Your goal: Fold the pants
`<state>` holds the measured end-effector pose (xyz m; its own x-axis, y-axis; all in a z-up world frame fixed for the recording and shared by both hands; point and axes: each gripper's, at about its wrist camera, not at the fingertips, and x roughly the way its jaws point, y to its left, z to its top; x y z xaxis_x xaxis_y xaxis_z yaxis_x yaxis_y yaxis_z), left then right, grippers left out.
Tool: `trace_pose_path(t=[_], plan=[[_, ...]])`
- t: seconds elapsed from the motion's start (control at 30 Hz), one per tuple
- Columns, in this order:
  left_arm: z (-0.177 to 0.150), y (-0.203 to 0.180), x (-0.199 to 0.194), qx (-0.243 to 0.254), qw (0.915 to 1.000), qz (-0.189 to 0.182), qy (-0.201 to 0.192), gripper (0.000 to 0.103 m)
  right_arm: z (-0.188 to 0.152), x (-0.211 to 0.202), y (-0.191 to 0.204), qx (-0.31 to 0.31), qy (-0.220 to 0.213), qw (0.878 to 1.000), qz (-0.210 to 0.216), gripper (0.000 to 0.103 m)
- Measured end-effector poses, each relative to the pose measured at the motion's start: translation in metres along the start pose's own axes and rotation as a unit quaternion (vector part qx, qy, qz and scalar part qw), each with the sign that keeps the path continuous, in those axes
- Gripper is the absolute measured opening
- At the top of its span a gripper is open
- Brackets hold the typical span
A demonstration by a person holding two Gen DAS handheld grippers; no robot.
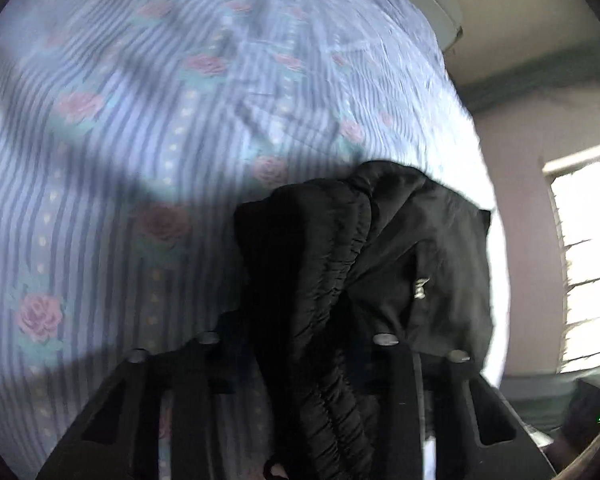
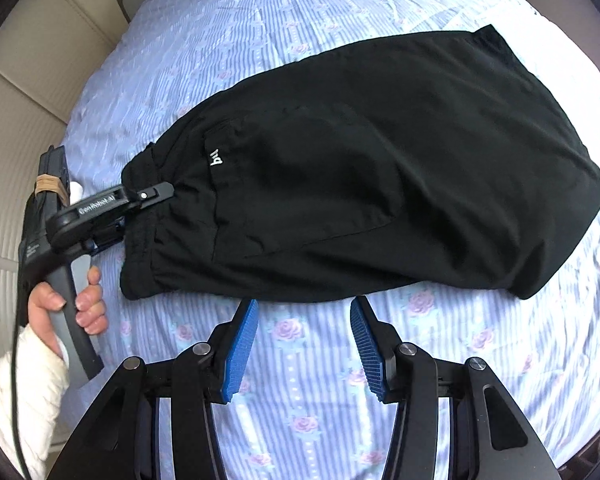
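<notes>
The pants (image 1: 340, 264) bunch over my left tongs (image 2: 156, 196), burying both pads. The bed sheet (image 1: 140, 120) is smeared by blur, and my sleeve (image 2: 16, 400) seems cropped at the edge.

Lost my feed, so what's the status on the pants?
Left hand-held gripper clamped on waistband. Right hand-held gripper open, empty. Black pants flat on bed sheet. Nothing blocking.

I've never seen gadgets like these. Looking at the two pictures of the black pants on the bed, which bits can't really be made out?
- Left gripper jaws, left wrist view: buried under the bunched waistband of the pants.
- Flowered sheet, same view: smeared by blur.
- White logo on the pants, right wrist view: too small to read.
- Person, right wrist view: only a hand and white sleeve; the rest is cut off by the edge.
</notes>
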<state>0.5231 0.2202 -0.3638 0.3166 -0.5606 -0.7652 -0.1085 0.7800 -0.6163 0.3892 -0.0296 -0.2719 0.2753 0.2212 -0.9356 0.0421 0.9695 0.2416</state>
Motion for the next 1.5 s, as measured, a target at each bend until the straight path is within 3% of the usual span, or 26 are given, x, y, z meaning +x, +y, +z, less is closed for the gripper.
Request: trace_pose_path(t=[0.13, 0.2, 0.23, 0.3, 0.43, 0.47, 0.6, 0.67, 0.7, 0.77, 1.0, 1.13, 1.2, 1.4, 1.5], plan=[[0.006, -0.012, -0.023, 0.004, 0.9995, -0.028, -0.017, 0.019, 0.004, -0.007, 0.014, -0.019, -0.014, 1.0, 0.017, 0.049], [0.01, -0.015, -0.016, 0.013, 0.9999, -0.002, -0.006, 0.022, 0.005, -0.01, 0.019, -0.031, -0.024, 0.999, 0.015, 0.049], [0.012, -0.012, -0.009, 0.009, 0.9999, 0.012, 0.008, 0.027, 0.006, -0.01, 0.02, -0.033, -0.023, 0.999, 0.011, 0.049], [0.013, -0.006, -0.001, -0.007, 0.9998, 0.004, 0.019, 0.034, 0.007, -0.009, 0.019, -0.029, -0.019, 0.999, 0.005, 0.049], [0.003, 0.003, -0.001, -0.036, 0.9966, -0.071, 0.021, 0.062, 0.009, -0.011, 0.013, -0.015, -0.02, 1.0, 0.007, 0.049], [-0.001, 0.005, 0.0, -0.041, 0.9952, -0.085, 0.025, 0.062, 0.008, -0.011, 0.013, -0.017, -0.021, 1.0, 0.006, 0.049], [-0.004, 0.011, 0.001, -0.055, 0.9917, -0.109, 0.04, 0.059, 0.007, -0.01, 0.009, -0.013, -0.019, 1.0, 0.002, 0.049], [-0.002, 0.008, 0.002, -0.069, 0.9899, -0.113, 0.051, 0.042, 0.007, -0.012, 0.006, -0.007, -0.019, 1.0, 0.004, 0.049], [-0.002, 0.005, 0.0, -0.073, 0.9904, -0.106, 0.05, 0.025, 0.007, -0.013, 0.005, -0.007, -0.02, 1.0, 0.004, 0.049], [-0.001, -0.002, -0.012, -0.08, 0.9891, -0.116, 0.043, 0.023, 0.008, -0.016, 0.004, -0.008, -0.025, 1.0, 0.004, 0.049], [0.009, -0.083, -0.054, -0.071, 0.9913, -0.111, -0.007, 0.022, 0.008, -0.054, -0.026, 0.025, -0.064, 0.997, 0.025, 0.049], [0.015, -0.153, -0.064, -0.048, 0.9973, -0.052, -0.016, 0.022, 0.006, -0.087, -0.062, 0.055, -0.095, 0.994, 0.023, 0.049], [0.01, -0.174, -0.066, -0.041, 0.9979, -0.048, -0.015, 0.022, 0.005, -0.102, -0.08, 0.068, -0.11, 0.991, 0.017, 0.049], [0.012, -0.268, -0.028, -0.016, 0.9988, -0.045, 0.008, 0.022, 0.006, -0.141, -0.146, 0.12, -0.152, 0.981, 0.006, 0.049], [0.012, -0.312, 0.009, -0.009, 0.999, -0.031, 0.031, 0.022, 0.005, -0.154, -0.18, 0.151, -0.164, 0.975, 0.003, 0.049]])
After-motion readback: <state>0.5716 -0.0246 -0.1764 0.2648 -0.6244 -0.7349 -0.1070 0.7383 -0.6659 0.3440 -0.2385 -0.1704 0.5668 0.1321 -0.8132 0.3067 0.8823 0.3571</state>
